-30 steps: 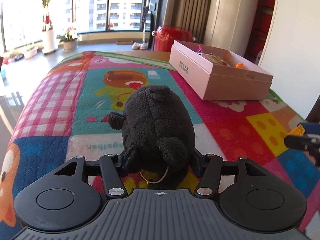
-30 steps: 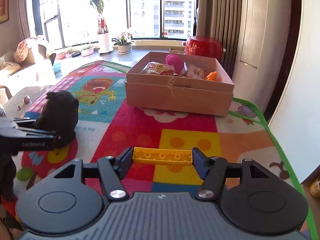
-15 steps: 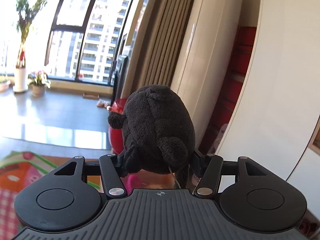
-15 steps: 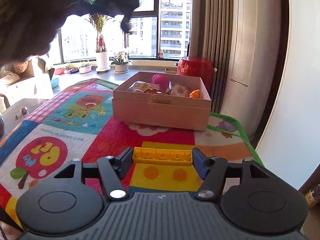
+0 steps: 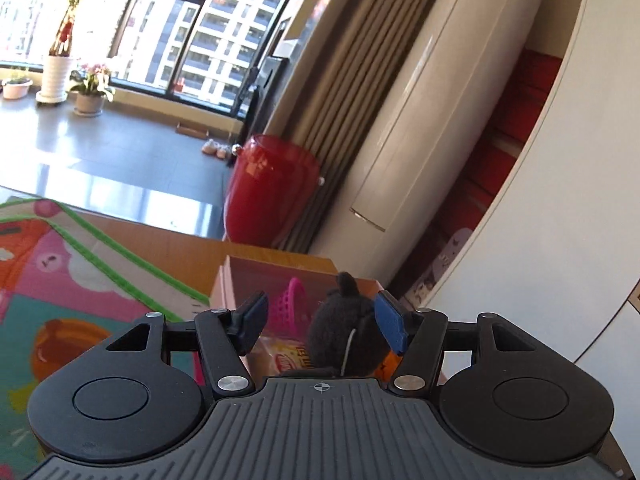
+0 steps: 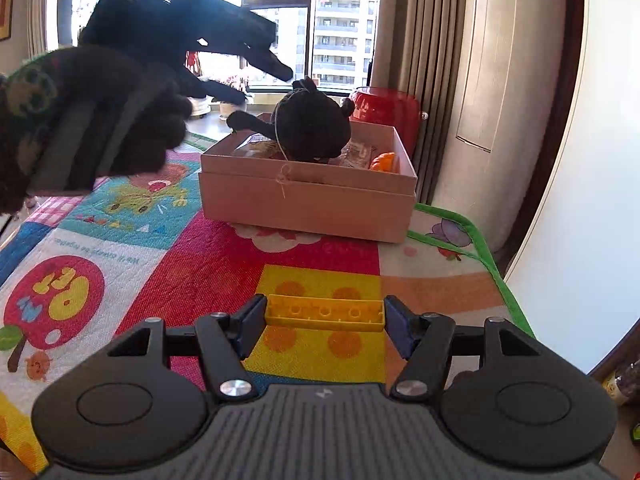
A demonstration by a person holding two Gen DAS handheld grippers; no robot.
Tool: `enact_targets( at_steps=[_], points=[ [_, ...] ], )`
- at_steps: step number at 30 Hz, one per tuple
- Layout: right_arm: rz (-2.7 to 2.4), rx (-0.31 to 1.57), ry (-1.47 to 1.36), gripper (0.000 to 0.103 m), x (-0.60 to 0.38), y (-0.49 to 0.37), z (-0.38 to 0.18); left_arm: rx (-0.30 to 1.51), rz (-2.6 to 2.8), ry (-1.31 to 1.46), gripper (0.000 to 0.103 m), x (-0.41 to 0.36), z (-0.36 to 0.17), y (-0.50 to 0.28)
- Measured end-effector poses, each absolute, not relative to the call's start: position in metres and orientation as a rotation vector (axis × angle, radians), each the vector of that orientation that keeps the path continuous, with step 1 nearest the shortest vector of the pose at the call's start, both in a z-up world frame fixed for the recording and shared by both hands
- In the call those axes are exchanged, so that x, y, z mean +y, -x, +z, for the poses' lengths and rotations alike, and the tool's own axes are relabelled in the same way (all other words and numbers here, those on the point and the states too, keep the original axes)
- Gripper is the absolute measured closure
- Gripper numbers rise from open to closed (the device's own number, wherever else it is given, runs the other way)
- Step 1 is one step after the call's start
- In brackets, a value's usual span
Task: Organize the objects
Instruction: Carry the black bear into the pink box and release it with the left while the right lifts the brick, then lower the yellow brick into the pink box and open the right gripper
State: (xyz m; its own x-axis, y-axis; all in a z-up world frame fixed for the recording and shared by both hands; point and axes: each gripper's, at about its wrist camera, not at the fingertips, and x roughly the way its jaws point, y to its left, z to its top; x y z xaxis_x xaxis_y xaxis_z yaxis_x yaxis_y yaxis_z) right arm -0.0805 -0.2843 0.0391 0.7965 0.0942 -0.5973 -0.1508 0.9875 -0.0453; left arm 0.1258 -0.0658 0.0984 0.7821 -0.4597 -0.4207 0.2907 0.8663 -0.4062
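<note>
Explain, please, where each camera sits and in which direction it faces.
Left wrist view: on the left gripper, above the pink box, facing over it toward the curtain; its two open fingers show, with the black plush toy below them.
Right wrist view: on the right gripper, low over the play mat, facing the box and window; its fingers hold a yellow brick, and a gloved hand shows upper left.
Shared: the box, the plush toy in it, and the red container behind.

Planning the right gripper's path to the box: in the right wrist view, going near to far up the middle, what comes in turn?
Yellow brick in the right gripper → play mat → pink box → black plush in the box → red jar → window.
</note>
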Motion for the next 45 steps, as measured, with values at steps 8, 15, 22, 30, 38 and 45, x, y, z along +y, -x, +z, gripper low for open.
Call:
enact_targets(
  at_steps=[8, 15, 22, 30, 38, 45],
  points=[
    [0.135, 0.636, 0.129, 0.040, -0.276, 0.070, 0.058, 0.599, -0.448, 0.315, 0.039, -0.046, 0.075, -0.123],
    [0.080, 0.605, 0.123, 0.040, -0.289, 0.058, 0.083, 0.637, -0.529, 0.387, 0.040, -0.098, 0.063, -0.152],
    [0.052, 0.632, 0.126, 0.040, -0.298, 0.050, 0.077, 0.666, -0.630, 0.407, 0.041, -0.108, 0.055, -0.138],
    [0.159, 0.534, -0.027, 0.040, -0.296, -0.002, 0.144, 0.552, -0.381, 0.461, 0.041, 0.001, 0.074, -0.109],
    [0.119, 0.552, 0.059, 0.016, -0.232, -0.123, 0.157, 0.638, -0.266, 0.463, 0.041, 0.062, 0.065, -0.090],
    [0.044, 0.543, 0.156, 0.016, -0.277, -0.067, 0.119, 0.693, -0.402, 0.454, 0.041, 0.024, 0.055, -0.091]
  ],
)
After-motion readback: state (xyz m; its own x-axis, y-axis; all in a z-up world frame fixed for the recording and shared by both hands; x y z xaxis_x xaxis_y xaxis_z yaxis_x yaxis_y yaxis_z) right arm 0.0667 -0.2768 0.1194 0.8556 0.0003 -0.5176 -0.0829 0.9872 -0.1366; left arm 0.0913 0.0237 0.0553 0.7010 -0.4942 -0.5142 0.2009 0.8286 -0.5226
